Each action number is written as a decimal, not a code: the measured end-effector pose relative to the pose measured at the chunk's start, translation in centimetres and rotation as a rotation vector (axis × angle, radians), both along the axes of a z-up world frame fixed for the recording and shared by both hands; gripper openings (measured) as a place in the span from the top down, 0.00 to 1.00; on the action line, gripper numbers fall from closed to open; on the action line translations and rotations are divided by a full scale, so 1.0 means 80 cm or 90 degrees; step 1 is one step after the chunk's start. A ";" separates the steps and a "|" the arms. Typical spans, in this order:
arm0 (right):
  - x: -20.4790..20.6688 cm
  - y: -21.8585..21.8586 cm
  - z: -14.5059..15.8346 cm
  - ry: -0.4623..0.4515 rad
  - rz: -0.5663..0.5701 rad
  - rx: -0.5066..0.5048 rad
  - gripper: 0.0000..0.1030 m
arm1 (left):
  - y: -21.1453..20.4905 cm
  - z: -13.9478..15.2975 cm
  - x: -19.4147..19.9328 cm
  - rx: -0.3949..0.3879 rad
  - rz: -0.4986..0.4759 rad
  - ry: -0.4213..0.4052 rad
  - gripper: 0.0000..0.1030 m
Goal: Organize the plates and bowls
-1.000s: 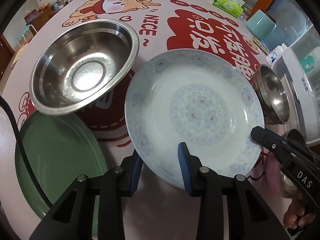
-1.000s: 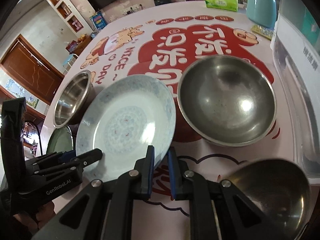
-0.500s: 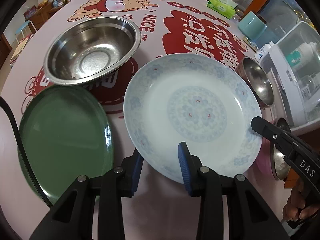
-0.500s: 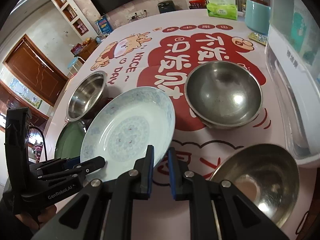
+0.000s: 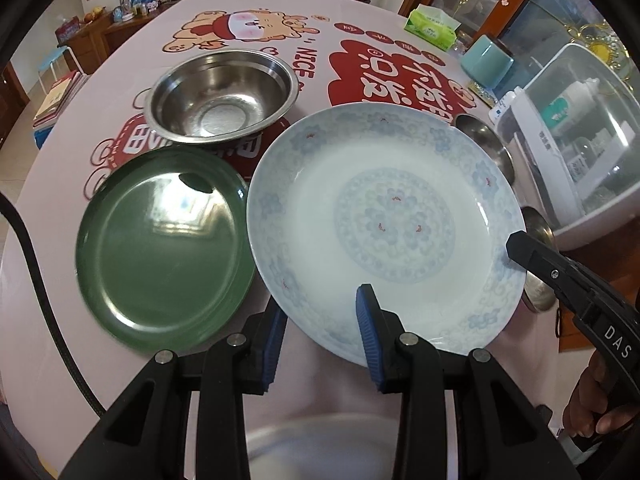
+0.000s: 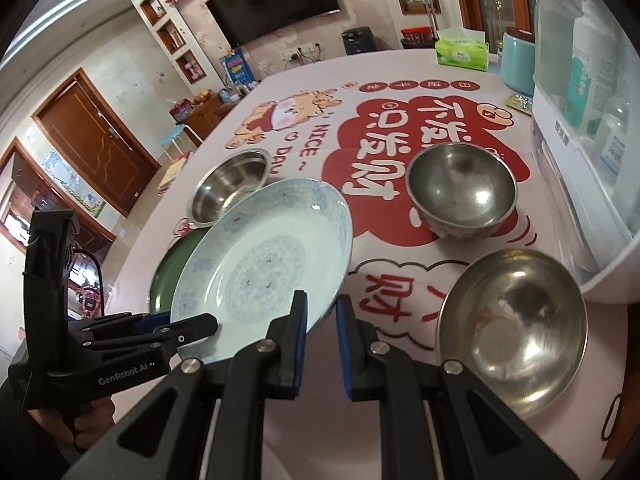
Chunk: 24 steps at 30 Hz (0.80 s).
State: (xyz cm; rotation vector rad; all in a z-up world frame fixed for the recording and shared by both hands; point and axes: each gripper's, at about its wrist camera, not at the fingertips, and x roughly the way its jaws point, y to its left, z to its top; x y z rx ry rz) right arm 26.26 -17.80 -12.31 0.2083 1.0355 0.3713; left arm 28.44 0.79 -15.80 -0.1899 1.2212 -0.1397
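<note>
Left wrist view: my left tongs grip the near rim of the blue-patterned white plate, one blue pad above the rim and one below it, so the jaws stand narrow on the plate's edge. The plate fills the centre and right of the frame, raised and tilted over the desk. At its right edge my right tongs come in from the lower right, closed down on that side of the rim. A green plate lies flat at centre left, its right edge hidden under the white plate. A wide steel bowl stands at upper centre, just behind the green plate.

Right wrist view: the right tongs sit at lower centre with a slim gap between the pads, pinching the near right rim of the white plate. The left tongs hold the plate's lower left rim. The green plate shows as a sliver at centre left, behind the white plate, and the wide steel bowl lies above it. Two round steel bowls rest on the desk: a round steel bowl farther off at centre right and a nearer round steel bowl at lower right. A white plastic container runs along the right edge.
</note>
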 end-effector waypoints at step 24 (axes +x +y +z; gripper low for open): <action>-0.130 0.057 -0.014 0.002 0.123 0.041 1.00 | 0.056 -0.015 -0.146 -0.011 0.019 0.032 0.71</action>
